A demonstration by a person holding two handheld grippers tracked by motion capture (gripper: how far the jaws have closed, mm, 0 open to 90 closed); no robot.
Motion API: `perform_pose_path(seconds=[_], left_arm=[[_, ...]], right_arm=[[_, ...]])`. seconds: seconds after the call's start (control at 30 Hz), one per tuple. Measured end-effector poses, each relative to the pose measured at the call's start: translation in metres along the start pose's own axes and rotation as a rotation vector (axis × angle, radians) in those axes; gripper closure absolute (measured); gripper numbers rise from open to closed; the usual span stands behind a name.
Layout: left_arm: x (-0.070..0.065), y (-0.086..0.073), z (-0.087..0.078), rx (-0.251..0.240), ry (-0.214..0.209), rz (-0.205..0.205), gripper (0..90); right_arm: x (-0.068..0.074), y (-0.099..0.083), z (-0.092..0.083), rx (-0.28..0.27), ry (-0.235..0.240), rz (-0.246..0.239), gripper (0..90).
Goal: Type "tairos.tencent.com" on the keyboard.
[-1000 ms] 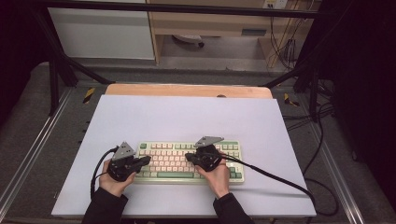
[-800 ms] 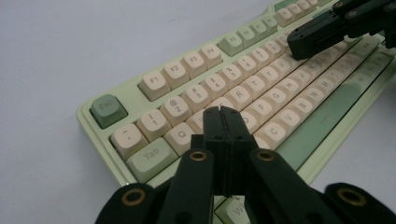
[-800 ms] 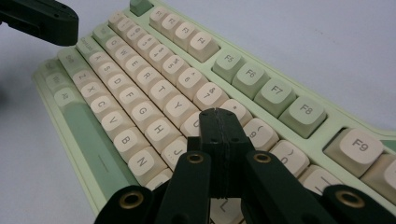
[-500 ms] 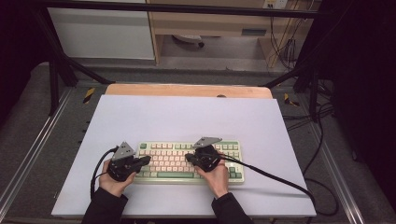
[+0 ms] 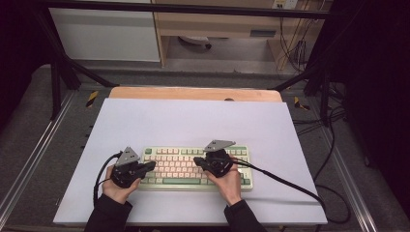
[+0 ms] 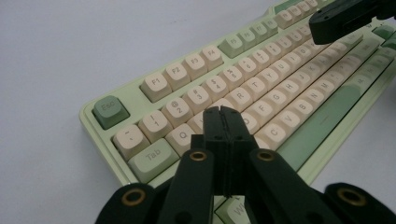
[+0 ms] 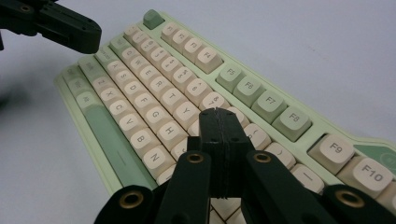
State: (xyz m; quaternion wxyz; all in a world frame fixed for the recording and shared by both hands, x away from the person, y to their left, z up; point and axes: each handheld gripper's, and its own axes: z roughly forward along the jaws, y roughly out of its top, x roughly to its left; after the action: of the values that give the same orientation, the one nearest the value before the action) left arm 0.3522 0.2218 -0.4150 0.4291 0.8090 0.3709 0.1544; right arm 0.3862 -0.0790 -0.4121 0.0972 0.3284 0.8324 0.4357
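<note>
Here: pale green keyboard, cream keys, green spacebar; left tool and right tool both closed, empty.

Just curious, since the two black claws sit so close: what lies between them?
In the high view, only the keyboard's cream keys lie between the left gripper and the right gripper; both are shut.

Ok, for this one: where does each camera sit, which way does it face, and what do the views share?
High view: above the person's side, looking forward and down on the white table; both hands, left gripper and right gripper come in from below.
Left gripper view: rides the left gripper, looking along its shut jaws across the keyboard from its Esc end.
Right gripper view: rides the right gripper, jaws shut, facing the Esc end.
Shared: the keyboard; each gripper view shows the other gripper's tip.
</note>
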Motion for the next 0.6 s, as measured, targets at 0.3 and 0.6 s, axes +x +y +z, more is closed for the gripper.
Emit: perform_pose_path(seconds=[0.3,0.6], left_arm=[[-0.001,0.001,-0.001,-0.007,0.000,0.000,90.0],[-0.004,0.002,0.000,-0.009,-0.001,0.004,90.0]], right_arm=[[0.000,0.001,-0.012,-0.011,0.011,-0.023,90.0],[-0.007,-0.008,-0.024,-0.017,0.025,-0.025,90.0]])
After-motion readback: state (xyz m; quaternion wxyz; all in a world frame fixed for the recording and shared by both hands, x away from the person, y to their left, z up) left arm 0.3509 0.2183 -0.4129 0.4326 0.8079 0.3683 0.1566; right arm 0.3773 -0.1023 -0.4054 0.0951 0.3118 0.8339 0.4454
